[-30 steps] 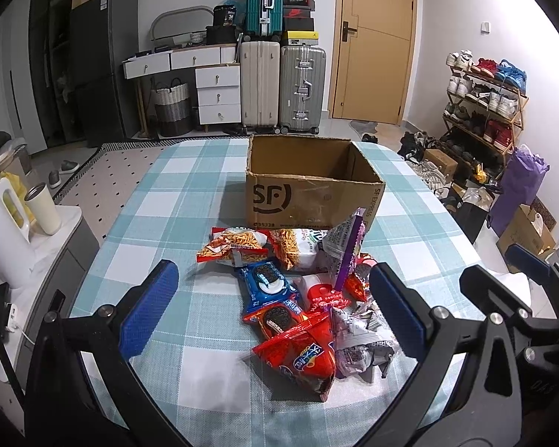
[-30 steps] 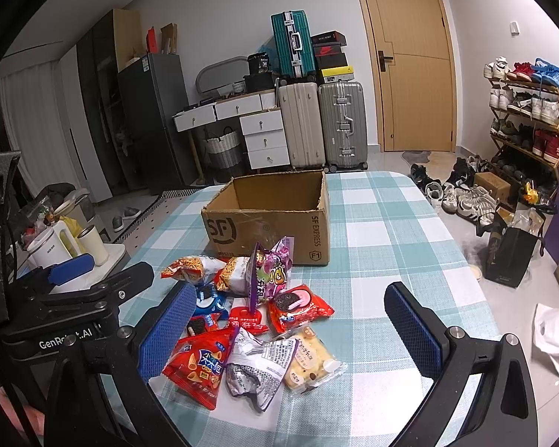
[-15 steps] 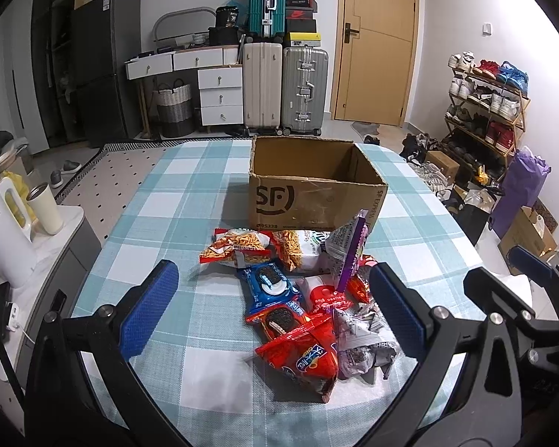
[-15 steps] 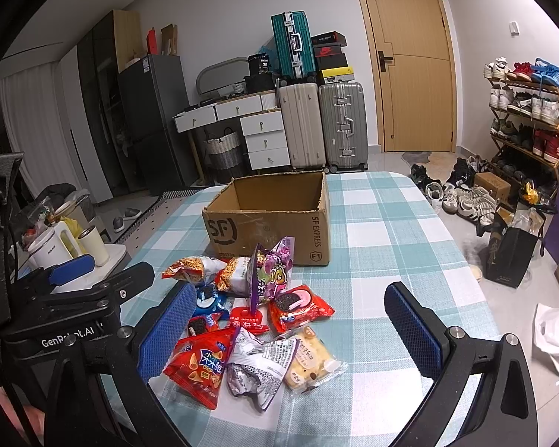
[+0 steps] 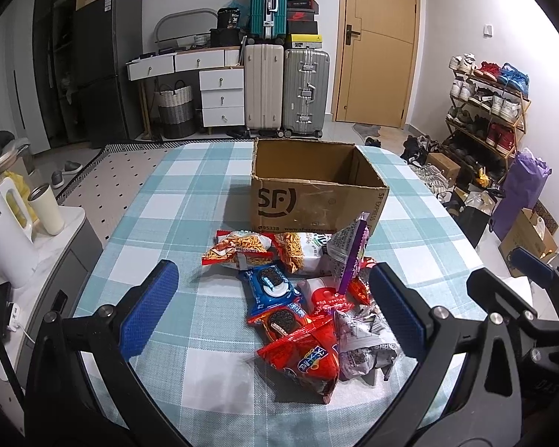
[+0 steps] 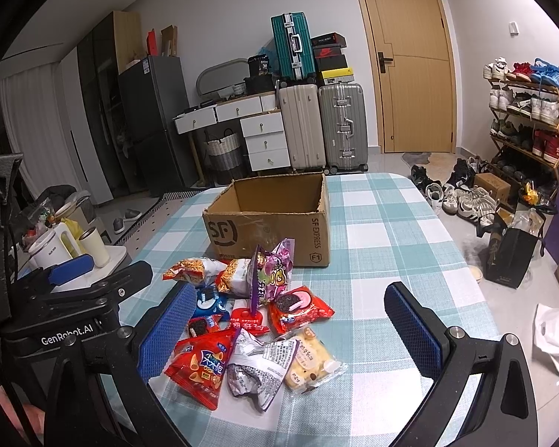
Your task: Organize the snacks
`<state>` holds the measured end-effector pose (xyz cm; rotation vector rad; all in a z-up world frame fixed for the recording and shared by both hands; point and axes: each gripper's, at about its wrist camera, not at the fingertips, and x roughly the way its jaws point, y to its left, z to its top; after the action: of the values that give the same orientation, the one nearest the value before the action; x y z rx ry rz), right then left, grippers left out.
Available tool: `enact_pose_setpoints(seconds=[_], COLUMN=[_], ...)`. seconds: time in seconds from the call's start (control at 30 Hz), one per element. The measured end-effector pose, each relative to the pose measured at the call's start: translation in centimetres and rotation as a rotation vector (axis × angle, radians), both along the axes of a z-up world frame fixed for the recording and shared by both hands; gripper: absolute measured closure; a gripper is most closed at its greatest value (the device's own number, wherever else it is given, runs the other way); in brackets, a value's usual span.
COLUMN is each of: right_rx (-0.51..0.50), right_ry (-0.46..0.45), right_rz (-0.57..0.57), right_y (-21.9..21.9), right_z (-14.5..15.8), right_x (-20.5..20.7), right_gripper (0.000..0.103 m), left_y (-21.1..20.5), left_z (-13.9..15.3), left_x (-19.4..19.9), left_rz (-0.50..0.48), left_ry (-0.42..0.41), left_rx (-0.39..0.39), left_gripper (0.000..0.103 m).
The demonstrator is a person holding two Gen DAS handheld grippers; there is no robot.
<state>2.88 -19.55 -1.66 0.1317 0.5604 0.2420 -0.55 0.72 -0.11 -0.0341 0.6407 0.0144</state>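
**Snacks piled in front of an open box, both grippers empty**

At the far left a white kettle and a cup stand on a side counter beside the table, which is covered in a teal checked cloth. The left gripper hovers over the near edge with its jaws spread wide and nothing between them. Ahead of it lies the snack pile: an orange chip bag at the back left, a blue cookie pack in the middle and a red snack bag nearest the camera. A purple candy bag stands tilted against the others. To the right lie a red cake pack, a crumpled silver bag and a yellow pastry. The cardboard box sits open just behind the pile. The right gripper is also spread wide, holding nothing, above the pile's near right side.
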Motion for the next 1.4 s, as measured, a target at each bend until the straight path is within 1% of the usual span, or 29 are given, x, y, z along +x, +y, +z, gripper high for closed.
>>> enact_pose_setpoints(seconds=[0.4, 0.63, 0.83, 1.23, 1.4], right_rx=[-0.002, -0.002, 0.0, 0.008, 0.017], right_ry=[-0.002, 0.016, 0.054, 0.147, 0.179], right_rz=[-0.001, 0.023, 0.048, 0.098, 0.115], right_y=[0.0, 0.1, 0.6, 1.9, 2.1], right_z=[0.4, -0.6, -2.6, -7.8, -9.2], right_x=[0.0, 0.2, 0.6, 2.5, 3.0], right_gripper=[0.0, 0.0, 0.0, 0.0, 0.0], left_y=[0.1, 0.4, 1.1, 1.8, 2.1], left_z=[0.1, 0.2, 0.1, -0.2, -0.6], left_x=[0.0, 0.1, 0.2, 0.6, 0.8], left_rz=[0.005, 0.014, 0.027, 0.041, 0.047], left_ry=[-0.002, -0.005, -0.006, 0.001, 0.014], left_rx=[0.001, 0.003, -0.01, -0.018, -0.022], left_gripper=[0.001, 0.001, 0.001, 0.001, 0.001])
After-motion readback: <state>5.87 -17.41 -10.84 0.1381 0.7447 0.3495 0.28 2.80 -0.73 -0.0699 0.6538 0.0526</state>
